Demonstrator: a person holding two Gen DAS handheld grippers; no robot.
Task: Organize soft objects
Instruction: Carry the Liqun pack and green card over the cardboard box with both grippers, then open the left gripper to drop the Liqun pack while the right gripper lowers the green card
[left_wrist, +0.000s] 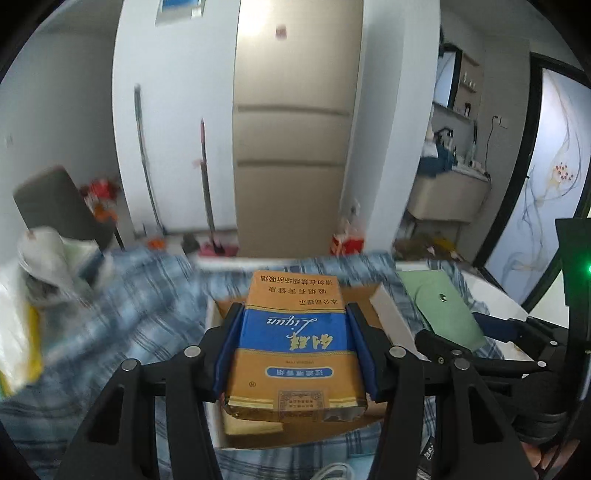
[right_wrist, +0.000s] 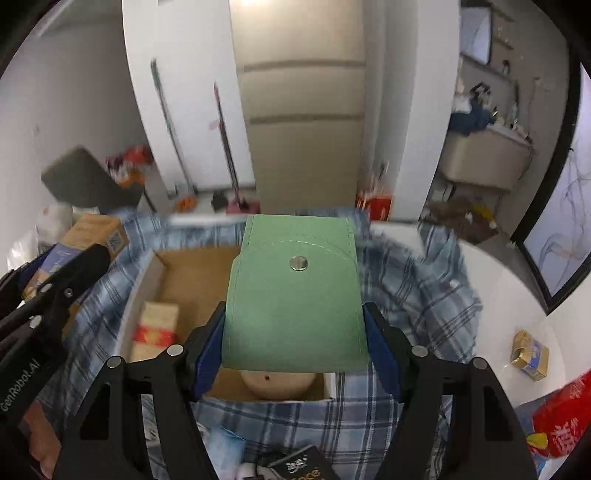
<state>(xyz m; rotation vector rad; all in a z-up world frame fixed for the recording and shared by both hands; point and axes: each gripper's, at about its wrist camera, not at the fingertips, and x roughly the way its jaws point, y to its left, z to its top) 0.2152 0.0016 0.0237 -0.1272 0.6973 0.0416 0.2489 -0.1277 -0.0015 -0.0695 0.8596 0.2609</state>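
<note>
Between left tongs (left_wrist: 295, 332), cigarette pack (left_wrist: 293, 347) above box (left_wrist: 391, 317).

Orange-blue soft pack (left_wrist: 293, 347) clamped flat over open cardboard box (left_wrist: 384, 310); green snap pouch (right_wrist: 295, 302) clamped flat over it too.

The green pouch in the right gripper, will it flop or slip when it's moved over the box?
The green pouch probably stays fairly stiff: it stands out flat past the right gripper without drooping. It looks thin, so likely light. Its smooth sides could slip, though both fingers press its edges.
</note>
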